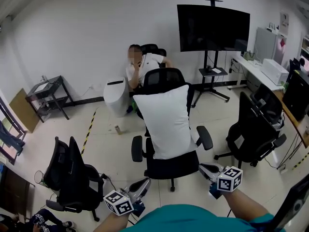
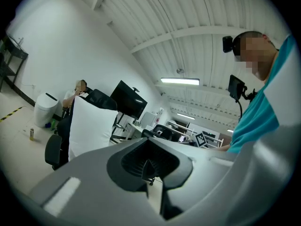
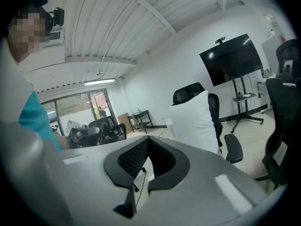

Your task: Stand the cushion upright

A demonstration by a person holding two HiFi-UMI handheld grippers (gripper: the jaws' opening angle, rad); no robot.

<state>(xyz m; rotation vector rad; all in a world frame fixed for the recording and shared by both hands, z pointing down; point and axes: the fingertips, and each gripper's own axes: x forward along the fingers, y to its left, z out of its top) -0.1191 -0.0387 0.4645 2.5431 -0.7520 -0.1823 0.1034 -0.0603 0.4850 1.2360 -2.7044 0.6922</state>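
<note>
A white cushion (image 1: 166, 122) stands upright on the seat of a black office chair (image 1: 171, 167), leaning against its backrest. It also shows in the left gripper view as the cushion (image 2: 89, 126) and in the right gripper view as the cushion (image 3: 197, 119). My left gripper (image 1: 144, 182) is held low in front of the chair, left of the seat, apart from the cushion. Its jaws meet with nothing between them, as the left gripper (image 2: 149, 172) shows up close. My right gripper (image 1: 205, 168) hovers by the seat's right front corner, also shut and empty, and is seen close as the right gripper (image 3: 143, 171).
A person (image 1: 142, 62) sits behind the chair beside a white bin (image 1: 116, 95). A TV on a stand (image 1: 212, 25) is at the back right. Other black chairs stand at left (image 1: 72, 173) and right (image 1: 253, 129). A desk (image 1: 263, 74) lines the right wall.
</note>
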